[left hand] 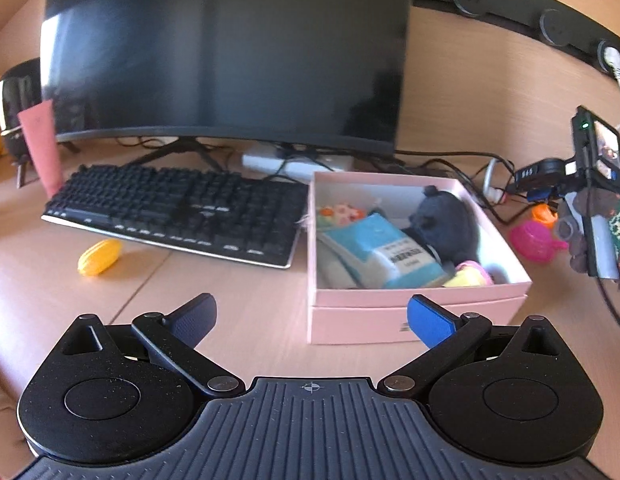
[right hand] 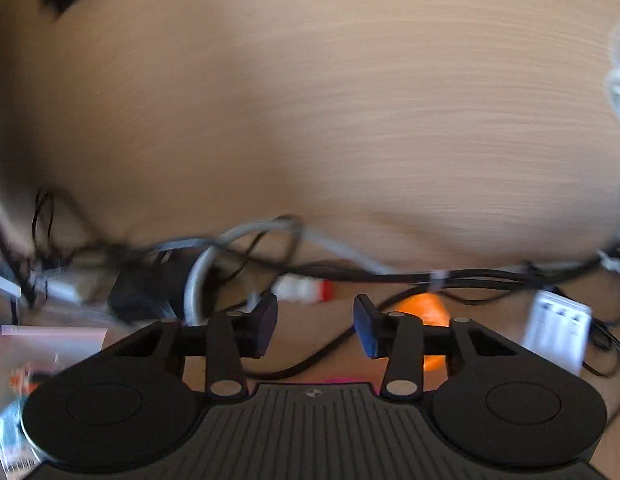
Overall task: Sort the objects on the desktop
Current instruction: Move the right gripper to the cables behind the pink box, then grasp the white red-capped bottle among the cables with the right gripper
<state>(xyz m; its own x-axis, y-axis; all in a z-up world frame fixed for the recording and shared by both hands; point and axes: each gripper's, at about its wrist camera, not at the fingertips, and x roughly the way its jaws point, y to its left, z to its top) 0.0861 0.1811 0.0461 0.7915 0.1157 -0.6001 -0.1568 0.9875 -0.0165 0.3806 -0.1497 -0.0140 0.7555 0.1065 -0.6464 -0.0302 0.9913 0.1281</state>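
One pink box [left hand: 413,316] sat at 3 o'clock of the one keyboard [left hand: 178,208], holding one dark plush [left hand: 445,220] and one blue carton [left hand: 385,256]. One yellow toy [left hand: 98,257] lay at 7 o'clock of the keyboard. The left gripper [left hand: 310,318] gaped wide, empty. The right gripper [right hand: 314,330], blurred, stood part open over cables [right hand: 349,272], nothing between its pads.
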